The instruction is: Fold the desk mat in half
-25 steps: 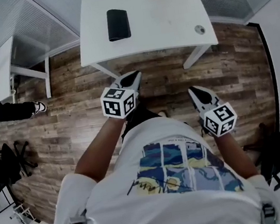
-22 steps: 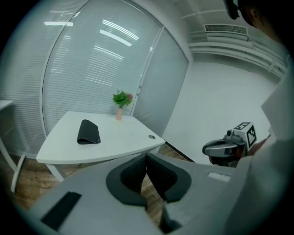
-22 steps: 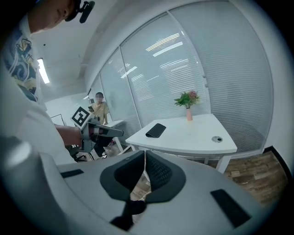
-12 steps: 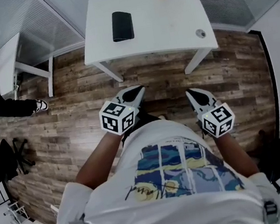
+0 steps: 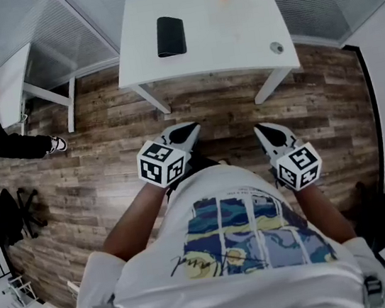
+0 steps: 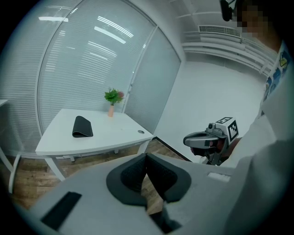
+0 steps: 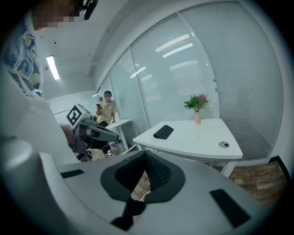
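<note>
Head view
Desk mat: a black, soft rectangular desk mat [image 5: 169, 36], folded double with rounded corners, is lying flat on a smooth white rectangular table [image 5: 232, 36], ahead of both grippers and well apart from them.
Mat axis: its long side is running straight away from the grippers, toward the table's far edge.
Left gripper [image 5: 182, 135]: its glossy black-and-white jaws are pointing at the table over a floor of brown wooden planks [image 5: 108, 162].
Right gripper [image 5: 270, 138]: it is hanging beside the left one, aimed the same way.

Left gripper view
Jaws: the dark ribbed pads are pressing together at the tips, clamping nothing.
Desk mat [image 6: 82, 127]: it is sitting beyond the jaws and to their left, its thick rounded edge facing them.
Vase: a small pink vase [image 6: 110, 110] with green leaves is standing beyond the mat.

Right gripper view
Jaws: the pads are meeting at the tips, with nothing between them.
Desk mat [image 7: 163, 132]: it is lying beyond the jaws, slightly to their right, on the table's left part.
</note>
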{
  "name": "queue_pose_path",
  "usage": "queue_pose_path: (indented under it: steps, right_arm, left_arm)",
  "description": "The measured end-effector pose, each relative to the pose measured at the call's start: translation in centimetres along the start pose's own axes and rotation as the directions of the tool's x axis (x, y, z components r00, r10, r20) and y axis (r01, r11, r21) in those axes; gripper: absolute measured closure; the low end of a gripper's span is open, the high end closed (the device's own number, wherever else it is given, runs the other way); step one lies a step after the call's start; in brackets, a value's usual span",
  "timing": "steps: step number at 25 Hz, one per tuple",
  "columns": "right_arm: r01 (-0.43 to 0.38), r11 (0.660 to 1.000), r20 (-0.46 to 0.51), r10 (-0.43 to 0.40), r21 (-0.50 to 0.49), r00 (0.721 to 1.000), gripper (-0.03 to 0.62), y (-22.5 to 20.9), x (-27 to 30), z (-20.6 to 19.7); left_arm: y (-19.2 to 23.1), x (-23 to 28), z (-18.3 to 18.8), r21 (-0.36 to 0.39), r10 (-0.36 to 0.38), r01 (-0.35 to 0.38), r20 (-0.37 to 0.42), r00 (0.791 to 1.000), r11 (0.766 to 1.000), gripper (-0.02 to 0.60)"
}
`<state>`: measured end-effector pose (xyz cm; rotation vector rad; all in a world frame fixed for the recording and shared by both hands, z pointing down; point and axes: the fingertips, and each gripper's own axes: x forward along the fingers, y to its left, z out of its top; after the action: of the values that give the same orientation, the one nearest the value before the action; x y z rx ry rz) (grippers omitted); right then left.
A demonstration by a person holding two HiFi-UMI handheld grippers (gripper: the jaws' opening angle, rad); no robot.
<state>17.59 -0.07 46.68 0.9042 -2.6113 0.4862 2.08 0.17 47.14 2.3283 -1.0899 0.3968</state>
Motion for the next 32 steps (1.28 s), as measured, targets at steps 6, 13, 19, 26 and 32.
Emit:
queue_pose_path:
  steps: [6, 13, 19, 26, 32]
  right_arm:
    - [-0.010, 1.000, 0.007, 0.010, -0.002, 1.000, 0.592, 0.7, 0.2, 0.0]
    - [0.003, 1.000, -0.003, -0.003, -0.004, 1.000, 0.593, 0.4, 0.1, -0.5]
    - [0.016, 1.000, -0.005, -0.016, -0.005, 1.000, 0.594, 0.1, 0.3, -0.7]
    - [-0.002, 1.000, -0.007, 0.002, -0.017, 1.000, 0.594, -0.8, 0.9, -0.5]
    - [-0.006, 1.000, -0.014, 0.005, -0.019, 1.000, 0.594, -0.8, 2.6, 0.1]
  left_arm:
    - [-0.1, -0.6, -0.3, 0.014, 0.001, -0.001, -0.009, 1.000, 1.000, 0.578]
    - [-0.4, -0.1, -0.9, 0.052, 0.000, 0.002, -0.033, 0.999, 0.999, 0.578]
    - [0.1, 0.1, -0.8, 0.055, 0.000, 0.002, -0.034, 0.999, 0.999, 0.578]
    - [0.7, 0.8, -0.4, 0.057, 0.028, -0.026, -0.028, 0.999, 0.998, 0.578]
    - [2.3, 0.7, 0.0, 0.053, 0.030, -0.029, -0.027, 0.999, 0.998, 0.578]
